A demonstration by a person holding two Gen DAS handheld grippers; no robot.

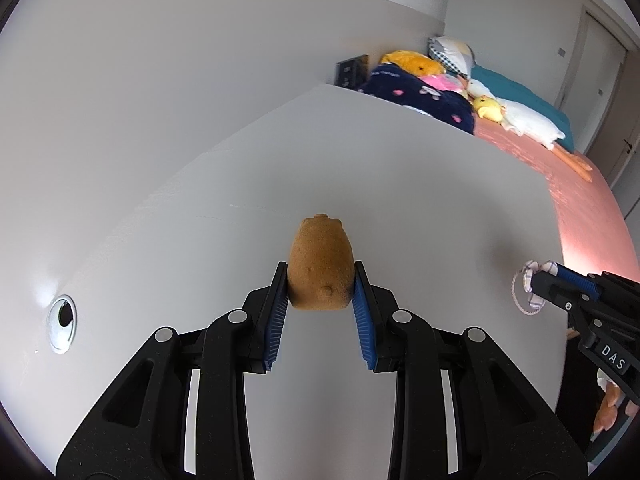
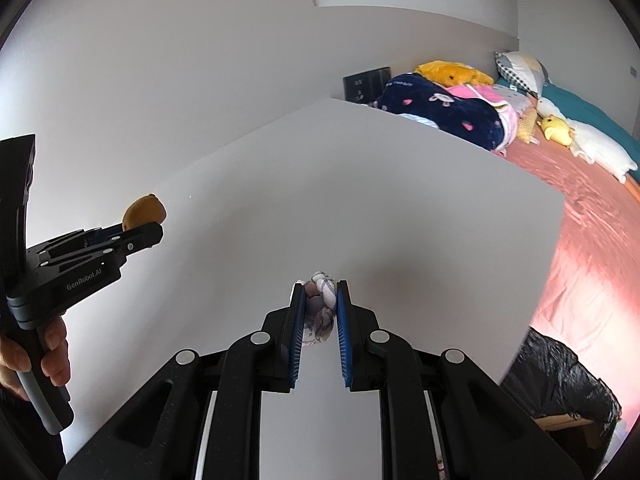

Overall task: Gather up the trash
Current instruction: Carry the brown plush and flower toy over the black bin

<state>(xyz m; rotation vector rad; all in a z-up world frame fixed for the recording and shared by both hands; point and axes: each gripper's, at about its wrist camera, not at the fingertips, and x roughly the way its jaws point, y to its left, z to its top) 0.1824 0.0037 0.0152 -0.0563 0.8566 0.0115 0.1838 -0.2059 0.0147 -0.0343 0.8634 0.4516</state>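
My left gripper [image 1: 320, 280] is shut on a brown, rough, potato-like lump [image 1: 321, 268], held above the white desk [image 1: 400, 184]. The same lump [image 2: 144, 211] shows at the left of the right wrist view, in the left gripper [image 2: 154, 230] held by a hand [image 2: 52, 352]. My right gripper [image 2: 319, 300] is shut on a crumpled white wad with purple lines [image 2: 321, 308], also above the desk [image 2: 360, 208]. In the left wrist view that wad [image 1: 530, 286] sits at the right gripper's [image 1: 540, 280] tips near the desk's right edge.
A round cable hole [image 1: 61, 322] sits in the desk at the left. A bed with a pink sheet [image 2: 592, 264], plush toys [image 2: 456, 72] and pillows lies to the right. A black bag [image 2: 560, 376] stands below the desk's right corner. White wall behind.
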